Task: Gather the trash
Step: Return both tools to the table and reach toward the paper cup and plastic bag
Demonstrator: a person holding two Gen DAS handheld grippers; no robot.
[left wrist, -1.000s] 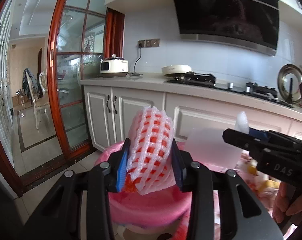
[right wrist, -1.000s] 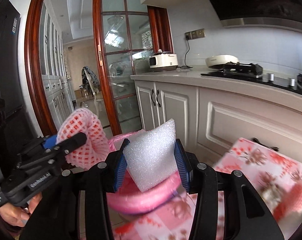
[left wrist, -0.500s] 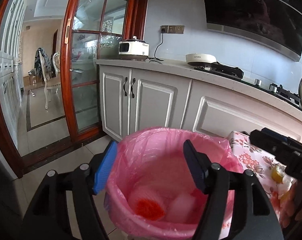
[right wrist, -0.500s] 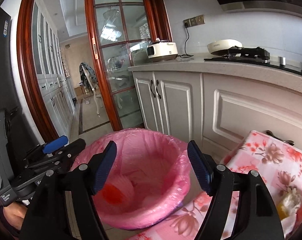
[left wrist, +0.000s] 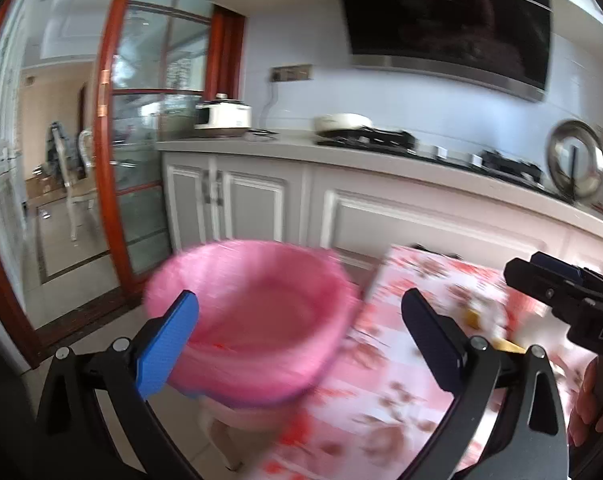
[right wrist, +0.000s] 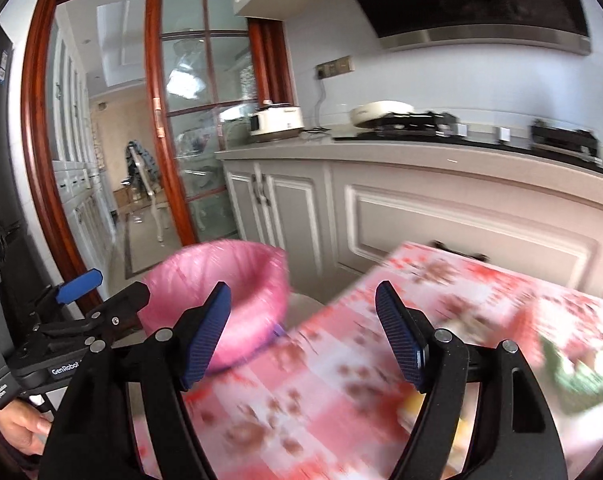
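Note:
A bin lined with a pink bag (left wrist: 253,312) stands on the floor by the left end of a table with a pink flowered cloth (left wrist: 385,396). It also shows in the right wrist view (right wrist: 221,280). My left gripper (left wrist: 301,336) is open and empty, above the bin's right rim and the table edge. My right gripper (right wrist: 305,332) is open and empty over the table's left part. Blurred yellow and white scraps (left wrist: 481,320) lie on the cloth; yellow bits (right wrist: 415,404) and a green-white piece (right wrist: 577,376) show at the right.
White kitchen cabinets (right wrist: 381,216) with a countertop run behind the table. A rice cooker (right wrist: 277,118) and a gas hob (right wrist: 421,118) sit on it. A red-framed glass door (left wrist: 113,160) is to the left. Both views are motion-blurred.
One second ago the left gripper held a red-and-white foam net and the right a white foam piece. Both opened and dropped them into the bin. Both grippers have since swung right toward the table.

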